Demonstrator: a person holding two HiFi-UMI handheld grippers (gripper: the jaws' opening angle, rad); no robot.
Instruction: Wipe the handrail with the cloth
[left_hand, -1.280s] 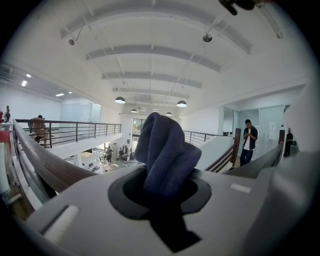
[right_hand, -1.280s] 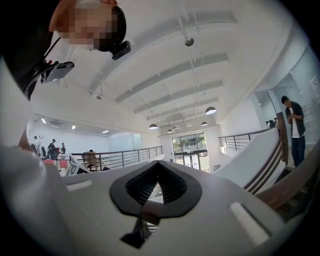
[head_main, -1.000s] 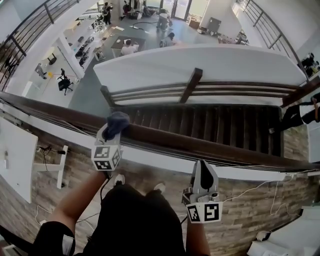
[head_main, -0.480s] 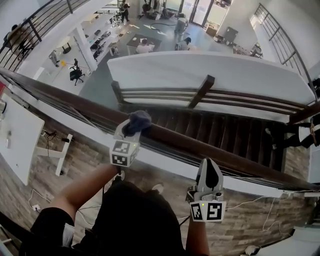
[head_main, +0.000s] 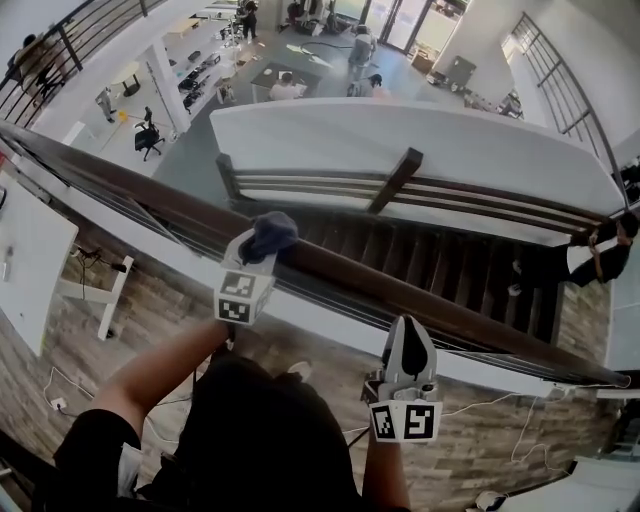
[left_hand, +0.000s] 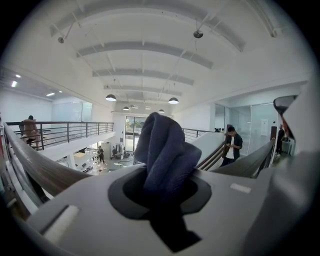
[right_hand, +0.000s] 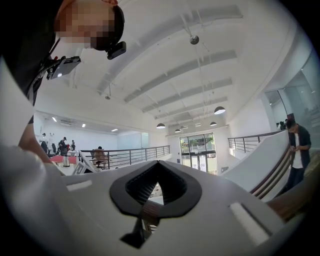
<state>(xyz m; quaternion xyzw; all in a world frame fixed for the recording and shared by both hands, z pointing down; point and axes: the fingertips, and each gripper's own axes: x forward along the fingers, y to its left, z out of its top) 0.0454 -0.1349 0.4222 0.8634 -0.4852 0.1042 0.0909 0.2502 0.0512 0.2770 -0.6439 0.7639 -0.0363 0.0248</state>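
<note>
Firmly slide the bunched dark-blue cloth (head_main: 270, 235), clamped in the left gripper (head_main: 262, 248) and resting atop the dark wooden handrail (head_main: 400, 298), along it, leaving the shut, empty right gripper (head_main: 407, 328) clear.

A pale wood-plank floor (head_main: 150, 335) runs along the near side, with a white table (head_main: 30, 265) at the left and loose cables (head_main: 55, 385) on the boards near it. Just beyond it, a dark wooden staircase (head_main: 440, 275) lies against a long white parapet wall (head_main: 400, 130). Far below is a grey hall floor (head_main: 190, 165) with rows of desks (head_main: 195, 75), a black office chair (head_main: 148, 138) and glass doors (head_main: 395, 20) at the far end, while overhead a white ceiling (left_hand: 150, 30) with curved beams (left_hand: 145, 50) carries dark pendant lamps (left_hand: 111, 97).
</note>
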